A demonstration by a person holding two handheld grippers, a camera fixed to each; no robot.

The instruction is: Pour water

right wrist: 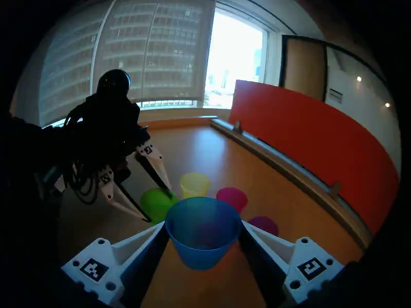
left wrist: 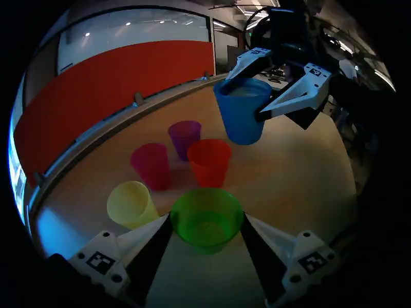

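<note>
Nearest in the left gripper view, the left gripper (left wrist: pixel 205 220) clamps a green cup (left wrist: pixel 206 218) between its two white fingers, upright and low over the wooden table (left wrist: pixel 298 169); whether the cup's base touches the wood cannot be told. Just to its left stands a yellow cup (left wrist: pixel 128 204). Beyond them come a pink cup (left wrist: pixel 151 165) and an orange cup (left wrist: pixel 209 161) side by side, then a purple cup (left wrist: pixel 184 137) behind those two. Farther still, to the right, the right gripper (left wrist: pixel 242 96) pinches a blue cup (left wrist: pixel 241 109) on both sides and holds it upright, raised clear of the table. A red partition (left wrist: pixel 118 82) runs along the table's far edge.

The blue cup appears to be the one to pour from, though its water level is hard to read, and the green cup looks like the receiver. The two are well apart, with the orange and purple cups between them. Tipping from here would likely put water on the wood or into the wrong cup. Bringing the blue cup across too low could knock over the standing cups. A thin plastic wall may also flex or slip in the fingers as the cup tilts, sending the stream wide of the green rim.
</note>
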